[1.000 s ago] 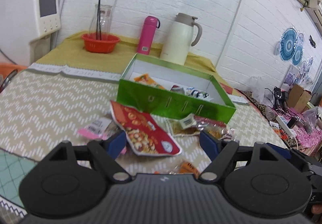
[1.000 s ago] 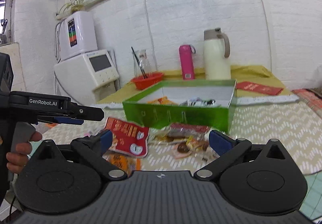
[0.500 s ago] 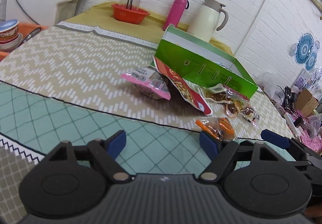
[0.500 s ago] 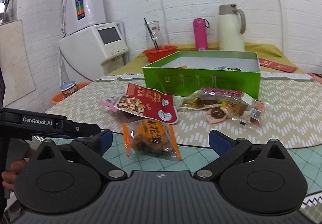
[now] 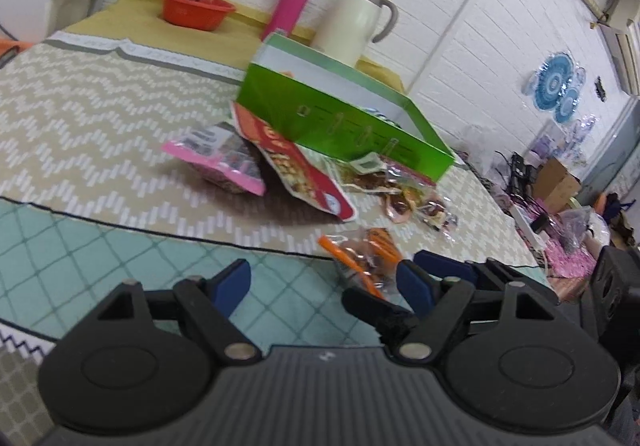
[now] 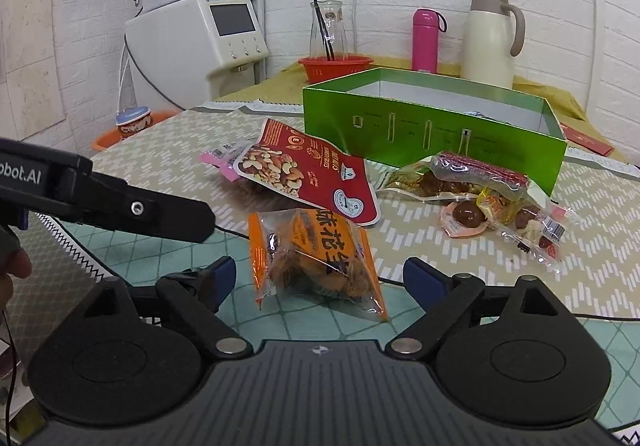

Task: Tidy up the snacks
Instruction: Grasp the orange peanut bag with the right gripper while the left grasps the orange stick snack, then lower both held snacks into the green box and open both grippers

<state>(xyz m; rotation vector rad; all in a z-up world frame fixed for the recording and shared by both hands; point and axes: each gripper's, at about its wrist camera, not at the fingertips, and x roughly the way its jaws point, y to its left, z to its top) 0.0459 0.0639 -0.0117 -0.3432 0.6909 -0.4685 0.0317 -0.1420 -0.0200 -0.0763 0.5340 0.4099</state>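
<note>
A green box stands open on the table; it also shows in the left wrist view. In front of it lie a red nut bag, a pink packet, clear candy packets and an orange snack bag. My right gripper is open, its fingers on either side of the near end of the orange bag, not gripping it. My left gripper is open and empty, low over the teal mat, left of the orange bag. The right gripper's finger shows beside it.
A red bowl with a glass carafe, a pink bottle and a cream jug stand behind the box. A white appliance stands at the far left. The left gripper's arm reaches in from the left.
Both grippers have pulled back from the box and dropped low toward the table's near edge. The right gripper has closed in on the orange bag, which now lies between its fingers.
</note>
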